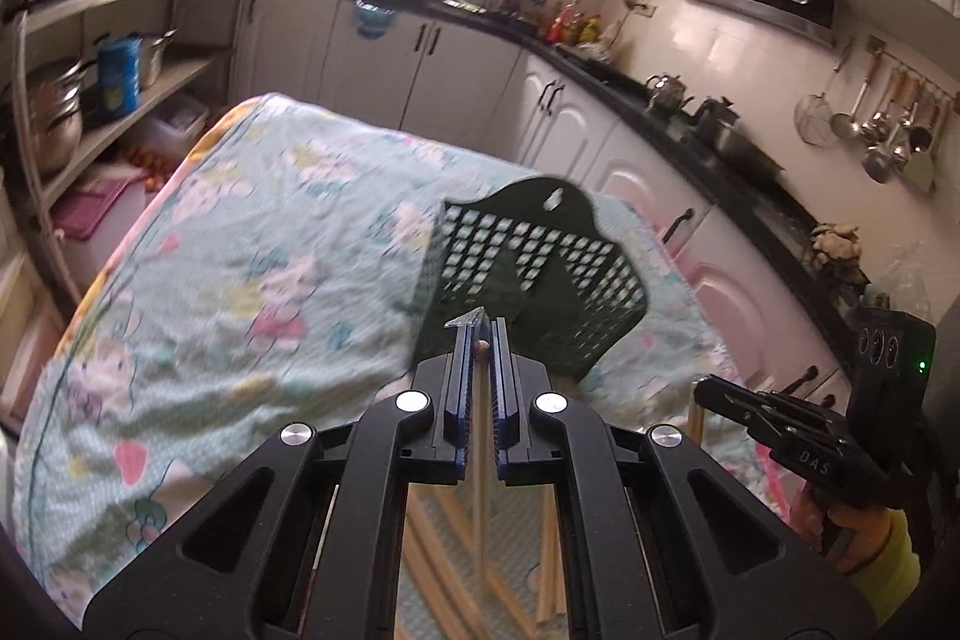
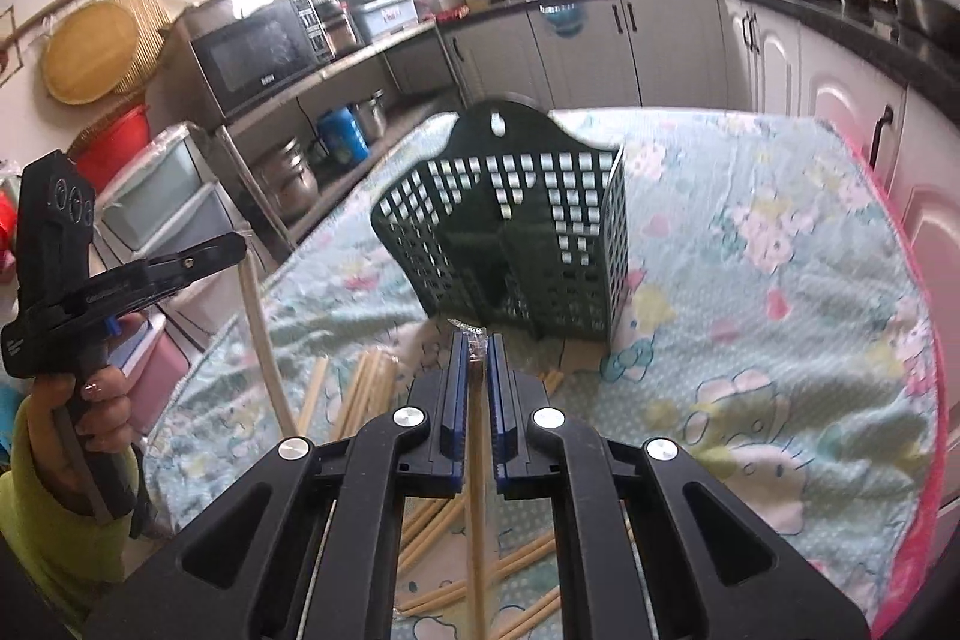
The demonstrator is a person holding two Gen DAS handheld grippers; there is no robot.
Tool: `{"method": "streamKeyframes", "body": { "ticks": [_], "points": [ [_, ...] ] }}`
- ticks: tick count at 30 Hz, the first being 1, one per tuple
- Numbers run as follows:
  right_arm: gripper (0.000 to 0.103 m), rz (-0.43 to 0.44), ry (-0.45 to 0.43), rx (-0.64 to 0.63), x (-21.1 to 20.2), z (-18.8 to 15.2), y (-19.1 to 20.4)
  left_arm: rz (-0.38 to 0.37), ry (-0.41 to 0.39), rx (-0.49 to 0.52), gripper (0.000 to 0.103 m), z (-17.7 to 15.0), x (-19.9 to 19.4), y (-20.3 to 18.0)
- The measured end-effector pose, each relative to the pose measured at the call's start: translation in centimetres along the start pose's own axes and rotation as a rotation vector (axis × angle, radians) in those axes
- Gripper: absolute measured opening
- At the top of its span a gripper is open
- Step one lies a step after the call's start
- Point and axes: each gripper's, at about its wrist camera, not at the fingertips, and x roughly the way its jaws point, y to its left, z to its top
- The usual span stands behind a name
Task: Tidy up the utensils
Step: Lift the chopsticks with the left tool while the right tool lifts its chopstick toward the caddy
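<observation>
Kitchen scene w/ a table covered by a pale green cartoon-print cloth (image 2: 780,280). Left gripper (image 1: 478,334), black w/ blue pads, has its jaws closed on a single pale wooden chopstick (image 1: 480,460) that hangs down below the pads; its round tip shows between the fingertips. Right gripper (image 2: 477,340), same build, also has its jaws pinched tight on one pale wooden chopstick (image 2: 477,520), which runs downward beneath the pads w/ a scrap of clear wrapper at the tip. A dark green perforated plastic utensil basket (image 2: 510,232) stands upright on the cloth toward the far edge of the table, in front of both grippers & apart from them. More loose wooden chopsticks (image 2: 366,388) lie scattered on the cloth at the near edge, below the grippers. A hand (image 2: 96,400) in a yellow-green sleeve grips the left tool's handle. White cabinets & a black countertop (image 1: 630,82) run behind the table.
</observation>
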Motion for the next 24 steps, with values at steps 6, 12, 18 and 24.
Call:
{"method": "streamKeyframes", "body": {
  "ticks": [6,12,18,24],
  "points": [
    [0.006,0.002,-0.081,-0.015,-2.2,1.6,0.6,-0.024,-0.038,0.046,0.001,2.0,-0.6,-2.1],
    [0.006,0.015,-0.176,-0.05,-3.9,3.1,1.3,-0.042,-0.074,0.076,0.001,3.9,-1.2,-3.6],
    [0.006,0.014,-0.253,-0.052,-4.8,5.6,1.5,-0.05,-0.126,0.11,0.001,6.5,-1.9,-5.1],
    [0.006,0.013,-0.331,-0.041,-5.6,8.8,1.3,-0.054,-0.171,0.132,0.001,8.9,-2.6,-6.2]
  ]
}}
